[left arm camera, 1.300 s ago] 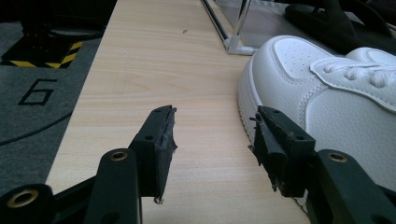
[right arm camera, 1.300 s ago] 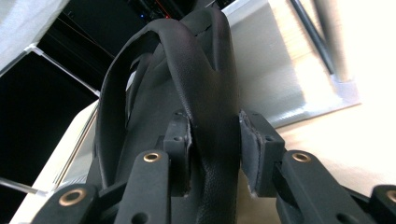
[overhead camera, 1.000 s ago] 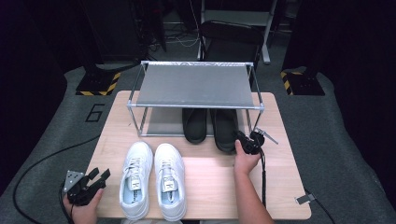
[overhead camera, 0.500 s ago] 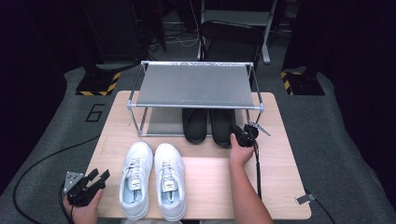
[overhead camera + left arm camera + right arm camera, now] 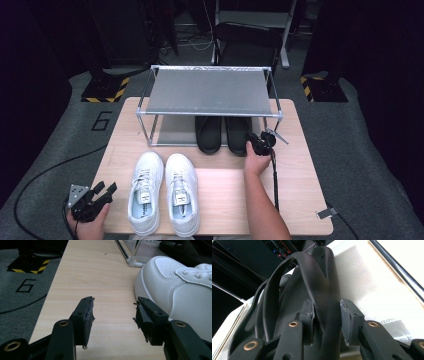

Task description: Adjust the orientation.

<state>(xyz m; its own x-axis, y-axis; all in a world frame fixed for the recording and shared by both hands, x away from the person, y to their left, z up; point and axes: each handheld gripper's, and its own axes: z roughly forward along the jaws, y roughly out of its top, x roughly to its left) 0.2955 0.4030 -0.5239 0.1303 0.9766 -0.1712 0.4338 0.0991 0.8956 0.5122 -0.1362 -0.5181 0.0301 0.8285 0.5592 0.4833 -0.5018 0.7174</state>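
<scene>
A pair of black shoes stands on the rack's lower shelf, left one [image 5: 208, 134] beside right one [image 5: 236, 134]. My right gripper [image 5: 255, 142] is at the heel of the right black shoe. In the right gripper view its jaws [image 5: 327, 315] press on a black strap of that shoe [image 5: 322, 282]. Two white sneakers [image 5: 145, 192] [image 5: 181, 192] lie side by side at the table's front. My left gripper [image 5: 102, 192] rests at the front left corner, open [image 5: 113, 312] and holding nothing, with the left white sneaker [image 5: 175, 290] just to its right.
A metal-framed rack [image 5: 210, 92] with a grey top shelf stands at the back of the wooden table [image 5: 300, 175]. One rack foot [image 5: 133, 261] stands ahead of the left gripper. Black cables trail from both grippers. Grey floor with a painted 6 [image 5: 102, 121] lies to the left.
My right gripper has shifted a little away from the person toward the rack, with the right black shoe in its jaws. The left gripper has stayed put.
</scene>
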